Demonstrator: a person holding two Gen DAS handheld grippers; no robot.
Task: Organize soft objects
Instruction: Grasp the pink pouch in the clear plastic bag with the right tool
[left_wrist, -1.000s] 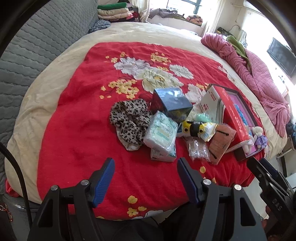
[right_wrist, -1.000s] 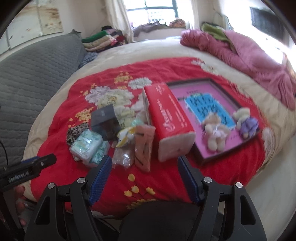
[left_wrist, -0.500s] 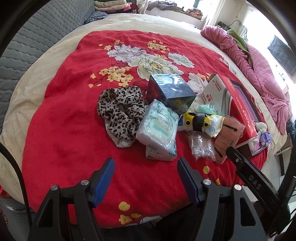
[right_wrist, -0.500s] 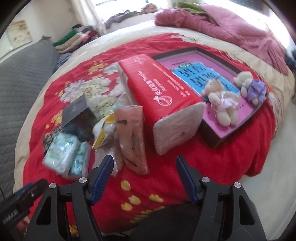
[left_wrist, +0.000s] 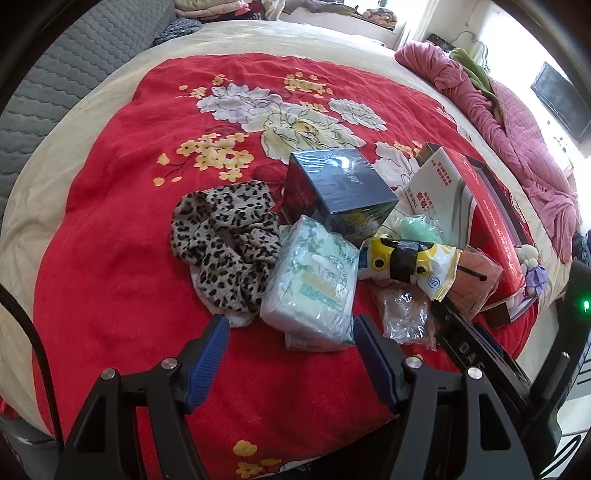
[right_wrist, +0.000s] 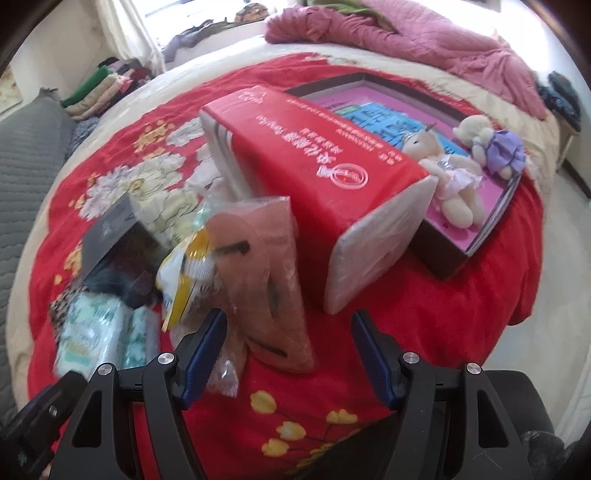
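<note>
Soft items lie in a heap on a red flowered blanket (left_wrist: 110, 229). A leopard-print cloth (left_wrist: 225, 240) lies left of a pale green tissue pack (left_wrist: 314, 280). My left gripper (left_wrist: 291, 354) is open and empty, just in front of that pack. My right gripper (right_wrist: 288, 350) is open and empty, close over a pink bagged item (right_wrist: 258, 273), below a long red tissue pack (right_wrist: 317, 177). Two small plush bears (right_wrist: 454, 177) lie on a pink box lid (right_wrist: 369, 96).
A dark glossy box (left_wrist: 336, 188) stands behind the tissue pack, with a yellow wrapped packet (left_wrist: 406, 258) and a clear bag (left_wrist: 406, 317) to its right. A pink quilt (left_wrist: 517, 122) lies at the bed's far right. A grey padded headboard (left_wrist: 55, 81) is at left.
Both grippers have moved forward and lower toward the heap. The right gripper now reaches the pink bagged item; the left one has closed in on the green tissue pack.
</note>
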